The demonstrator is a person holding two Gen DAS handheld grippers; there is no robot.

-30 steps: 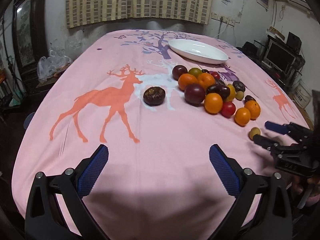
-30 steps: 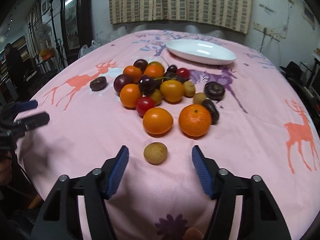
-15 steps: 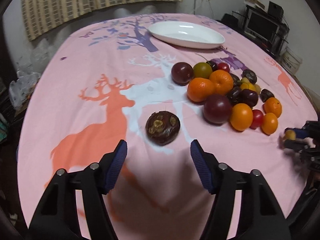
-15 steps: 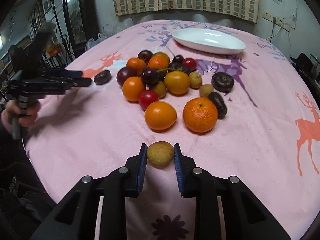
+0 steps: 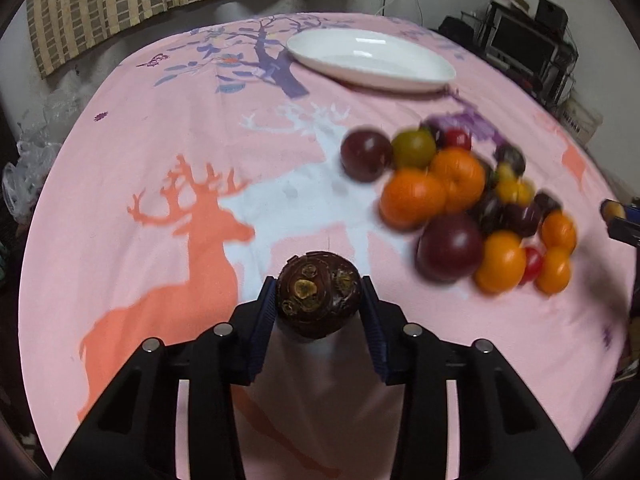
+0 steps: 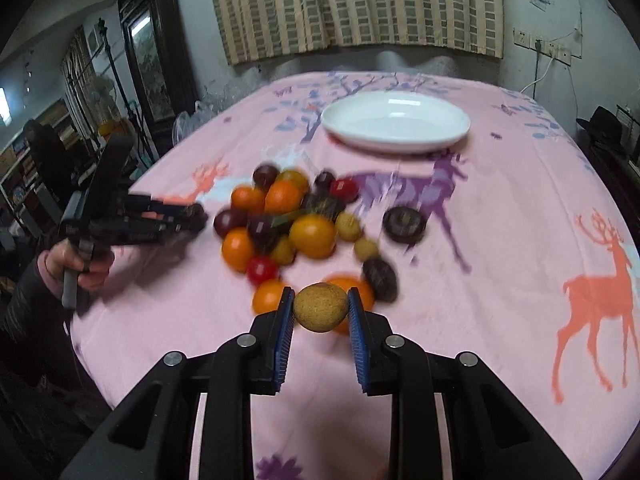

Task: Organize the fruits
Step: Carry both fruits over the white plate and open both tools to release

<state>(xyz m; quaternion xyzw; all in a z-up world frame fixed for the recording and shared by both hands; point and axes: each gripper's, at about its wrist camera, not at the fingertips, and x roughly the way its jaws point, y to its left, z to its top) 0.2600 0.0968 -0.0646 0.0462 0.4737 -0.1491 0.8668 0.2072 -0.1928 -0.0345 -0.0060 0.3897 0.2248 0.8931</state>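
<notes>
In the left wrist view, the left gripper (image 5: 319, 307) has its blue-padded black fingers (image 5: 264, 322) closing on a dark brown, round, rough-skinned fruit (image 5: 319, 299); both pads sit against its flanks, and the fruit lies on the pink deer-print tablecloth (image 5: 160, 128). Taking the white oval ceramic dish (image 5: 370, 60) as landmark, this fruit lies well on the near side of it and slightly to the left. The heap of orange, purple, red and yellow fruits (image 5: 460, 204) lies between dish and camera, offset to the right and blurred. The dish holds nothing. Left of the dish the cloth is bare out to its rounded edge. At the right edge of the frame the right gripper's tip shows with a yellowish fruit in it.

In the right wrist view, the right gripper (image 6: 320, 309) is clamped narrowly on a small tan, round, speckled fruit (image 6: 320, 308), one pad on each side. It sits on the near side of the dish (image 6: 396, 122), beyond the heap (image 6: 296, 224). To the right of the dish the cloth (image 6: 540, 200) lies open to its edge. To the left, a hand (image 6: 80, 266) holds the left gripper (image 6: 192, 216).
</notes>
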